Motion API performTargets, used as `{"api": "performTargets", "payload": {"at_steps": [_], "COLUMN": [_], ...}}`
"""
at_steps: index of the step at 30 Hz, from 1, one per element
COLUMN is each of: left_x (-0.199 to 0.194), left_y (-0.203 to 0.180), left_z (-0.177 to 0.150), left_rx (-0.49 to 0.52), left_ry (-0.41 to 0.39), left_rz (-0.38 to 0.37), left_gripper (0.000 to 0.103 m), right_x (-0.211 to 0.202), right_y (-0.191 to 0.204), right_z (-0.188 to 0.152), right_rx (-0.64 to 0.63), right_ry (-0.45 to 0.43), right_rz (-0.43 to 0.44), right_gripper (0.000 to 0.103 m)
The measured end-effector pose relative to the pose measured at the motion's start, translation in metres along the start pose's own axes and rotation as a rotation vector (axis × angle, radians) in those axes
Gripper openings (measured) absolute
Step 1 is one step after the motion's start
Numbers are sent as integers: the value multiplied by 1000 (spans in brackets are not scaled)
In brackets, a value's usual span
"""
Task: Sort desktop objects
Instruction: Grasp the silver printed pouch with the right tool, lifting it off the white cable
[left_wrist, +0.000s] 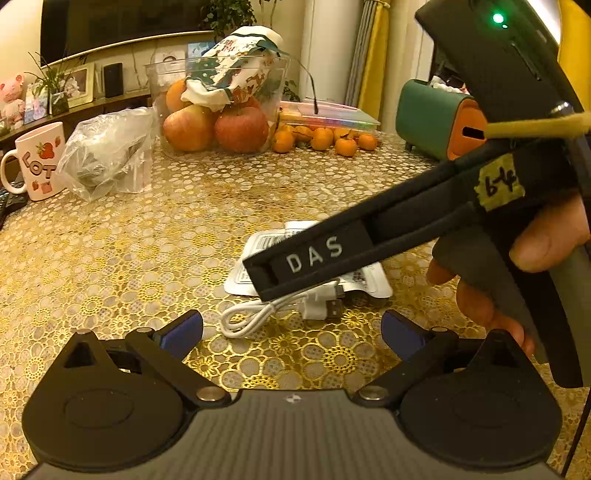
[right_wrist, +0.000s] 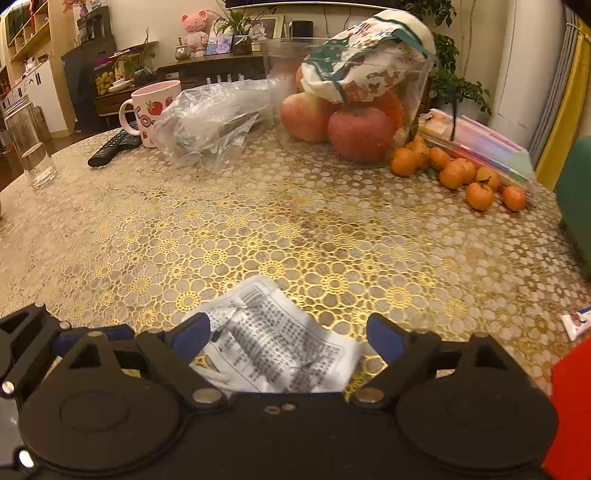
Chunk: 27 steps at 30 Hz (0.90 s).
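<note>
A white printed packet (right_wrist: 280, 343) lies crumpled on the gold lace tablecloth (right_wrist: 295, 229). My right gripper (right_wrist: 288, 338) stands open around it, its blue fingertips (right_wrist: 192, 336) on either side; the left tip is at the packet's edge. In the left wrist view the same packet (left_wrist: 373, 280) lies under the right gripper's black arm marked DAS (left_wrist: 314, 254), which a hand (left_wrist: 535, 243) holds from the right. A coiled white USB cable (left_wrist: 255, 315) lies in front of the packet. My left gripper (left_wrist: 291, 334) is open just short of the cable, with nothing between its fingers.
At the back stand a clear tub (right_wrist: 417, 92) of apples with a patterned cloth bag, loose tangerines (right_wrist: 454, 173), colourful books (right_wrist: 491, 144), a crumpled plastic bag (right_wrist: 210, 125), a pink mug (right_wrist: 151, 110), a remote (right_wrist: 110, 147) and a glass (right_wrist: 29, 147). A green-and-orange box (left_wrist: 432, 118) stands right.
</note>
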<state>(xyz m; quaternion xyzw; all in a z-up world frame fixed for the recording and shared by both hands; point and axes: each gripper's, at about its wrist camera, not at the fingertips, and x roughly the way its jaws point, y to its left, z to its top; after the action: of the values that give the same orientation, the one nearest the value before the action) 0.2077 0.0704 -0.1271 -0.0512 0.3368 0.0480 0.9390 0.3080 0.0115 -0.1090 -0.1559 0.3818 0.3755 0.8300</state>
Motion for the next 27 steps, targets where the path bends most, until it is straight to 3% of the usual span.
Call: {"api": "performTargets", "payload": {"at_steps": [15, 18, 23, 27], "left_x": [3, 3, 3, 4], "left_y": [1, 0, 0, -1], "left_z": [-2, -2, -3, -1], "left_rx": [15, 16, 17, 17], "left_ry": [-7, -7, -6, -1], "left_rz": [13, 14, 15, 28], "left_gripper": [103, 103, 103, 103], "right_x": [14, 13, 7, 2], "right_y": [7, 6, -3, -14], "right_z": [-2, -1, -2, -2], "right_rx": [-82, -76, -65, -16], "right_ry": [26, 15, -1, -8], "right_rz": [49, 44, 29, 28], "right_gripper": [91, 85, 63, 56]}}
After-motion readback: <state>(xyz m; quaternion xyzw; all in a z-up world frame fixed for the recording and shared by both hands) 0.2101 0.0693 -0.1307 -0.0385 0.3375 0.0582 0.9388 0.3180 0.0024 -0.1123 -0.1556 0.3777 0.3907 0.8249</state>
